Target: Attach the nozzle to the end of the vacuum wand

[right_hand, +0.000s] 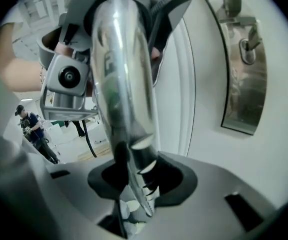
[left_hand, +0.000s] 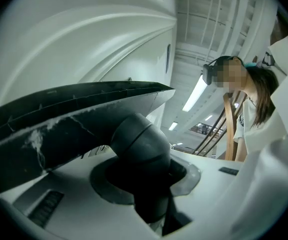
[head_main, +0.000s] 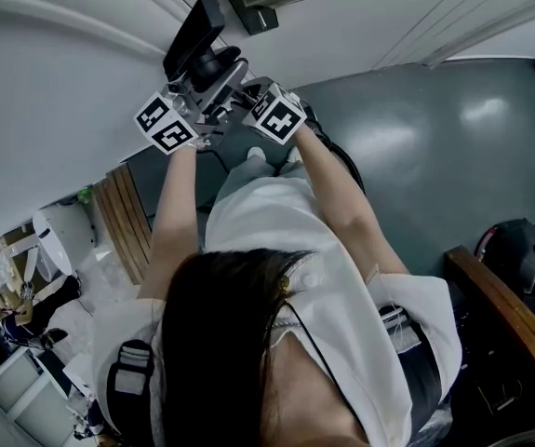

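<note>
The black floor nozzle (head_main: 193,33) is raised in front of a white door, its flat head (left_hand: 58,119) stretching left and its round neck (left_hand: 141,149) running down between the jaws. My left gripper (left_hand: 149,204) is shut on that neck; in the head view it (head_main: 197,96) sits under its marker cube. The chrome vacuum wand (right_hand: 123,84) runs up from my right gripper (right_hand: 133,199), which is shut on it. In the head view the right gripper (head_main: 248,101) is close beside the left. The wand's top end meets the nozzle neck; the joint itself is hidden.
A white door with a metal handle plate (right_hand: 241,59) stands right behind the grippers. Grey floor (head_main: 434,156) lies to the right, with a wooden chair arm (head_main: 500,315) and a dark machine (head_main: 528,250). Wooden slats (head_main: 123,222) are at the left. A person (right_hand: 31,126) stands far off.
</note>
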Demonstrator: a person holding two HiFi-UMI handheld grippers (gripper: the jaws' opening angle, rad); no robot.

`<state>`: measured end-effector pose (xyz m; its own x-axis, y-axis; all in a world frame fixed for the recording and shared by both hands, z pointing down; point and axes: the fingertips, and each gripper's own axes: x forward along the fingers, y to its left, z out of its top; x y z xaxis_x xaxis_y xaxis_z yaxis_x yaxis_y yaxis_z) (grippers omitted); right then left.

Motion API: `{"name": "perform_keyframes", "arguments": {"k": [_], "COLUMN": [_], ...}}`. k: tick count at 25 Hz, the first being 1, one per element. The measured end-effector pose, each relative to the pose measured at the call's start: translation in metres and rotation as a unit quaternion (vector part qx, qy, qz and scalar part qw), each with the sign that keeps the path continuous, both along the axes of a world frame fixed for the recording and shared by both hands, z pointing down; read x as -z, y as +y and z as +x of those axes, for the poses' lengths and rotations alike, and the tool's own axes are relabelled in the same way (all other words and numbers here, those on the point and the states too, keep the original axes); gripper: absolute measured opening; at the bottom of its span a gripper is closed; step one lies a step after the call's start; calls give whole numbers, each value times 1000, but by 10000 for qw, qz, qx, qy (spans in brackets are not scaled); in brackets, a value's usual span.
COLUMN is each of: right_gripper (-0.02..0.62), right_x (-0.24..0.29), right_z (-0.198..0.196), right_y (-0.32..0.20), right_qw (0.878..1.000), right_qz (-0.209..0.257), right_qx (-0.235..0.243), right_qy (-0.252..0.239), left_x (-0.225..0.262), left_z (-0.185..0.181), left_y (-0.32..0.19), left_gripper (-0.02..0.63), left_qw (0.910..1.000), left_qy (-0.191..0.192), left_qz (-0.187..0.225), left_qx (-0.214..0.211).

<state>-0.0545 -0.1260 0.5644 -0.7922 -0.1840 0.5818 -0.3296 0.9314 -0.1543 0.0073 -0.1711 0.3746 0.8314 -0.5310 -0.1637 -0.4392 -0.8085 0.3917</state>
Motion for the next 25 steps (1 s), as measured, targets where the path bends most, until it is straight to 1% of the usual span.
{"name": "perform_keyframes", "arguments": {"k": [2, 5, 7, 10, 14, 18, 21, 23, 25], "right_gripper": [135, 135, 134, 133, 133, 132, 132, 132, 132], "right_x": [-1, -2, -1, 0, 2, 5, 6, 5, 2], "right_z": [0, -2, -2, 2, 3, 6, 8, 8, 7], "right_y": [0, 2, 2, 1, 4, 5, 7, 7, 10], "right_qw": [10000, 9996, 9997, 9999, 9996, 9997, 9996, 9997, 9989], "right_qz": [-12, -70, -42, 24, -7, 84, 106, 51, -44], "right_qx": [41, 244, 222, 152, 271, 190, 219, 256, 419], "right_qy": [20, 141, 114, -4, -41, -163, -150, -36, 200], "left_x": [-2, -3, -3, -1, -4, -6, -6, -6, -5], "left_z": [0, -1, -4, -9, -6, -10, -8, -6, -3], "left_y": [-1, -2, -5, -7, -7, -9, -9, -8, -5], "left_gripper": [117, 117, 117, 117, 117, 117, 115, 115, 115], "left_qw": [10000, 9999, 9996, 9982, 9979, 9939, 9922, 9921, 9935], "left_qy": [-32, -47, 93, 419, 412, 754, 860, 854, 662], "left_qz": [-49, -149, -260, -405, -493, -802, -886, -892, -863], "left_qx": [-19, -13, 90, 146, 3, -102, -171, -234, -337]}}
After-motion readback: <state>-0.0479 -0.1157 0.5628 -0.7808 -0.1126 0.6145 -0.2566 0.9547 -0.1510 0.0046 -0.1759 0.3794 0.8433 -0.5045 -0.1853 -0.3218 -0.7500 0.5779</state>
